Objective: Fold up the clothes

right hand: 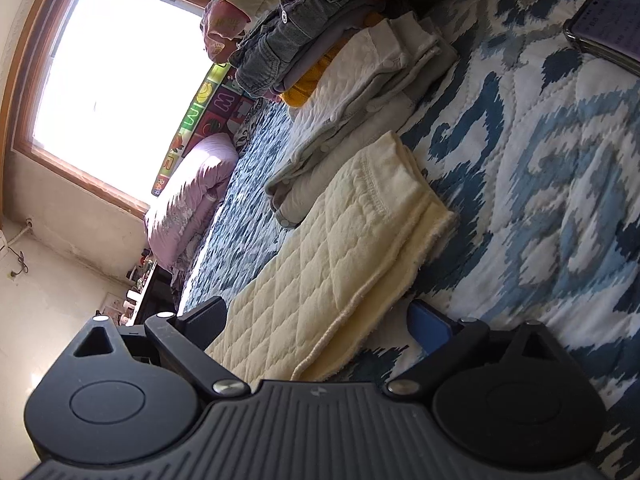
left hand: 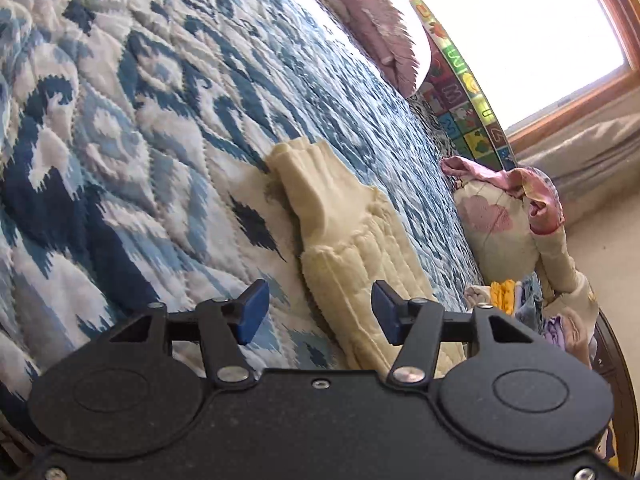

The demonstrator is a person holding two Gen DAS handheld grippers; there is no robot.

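Note:
A cream quilted garment (left hand: 352,240) lies folded into a long strip on the blue and white quilt (left hand: 120,128). My left gripper (left hand: 320,312) is open, its blue pads just above the near end of the garment, holding nothing. In the right wrist view the same cream garment (right hand: 336,248) lies folded lengthwise on the quilt (right hand: 540,184). My right gripper (right hand: 316,320) is wide open, one finger on each side of the garment's near end, holding nothing.
A pile of folded clothes (right hand: 352,60) sits beyond the cream garment. A phone (right hand: 604,24) lies on the quilt at the upper right. A pink pillow (right hand: 188,196), an alphabet mat (left hand: 460,88) and a window (right hand: 116,72) stand at the bed's far side. A basket of clothes (left hand: 552,296) is beside the bed.

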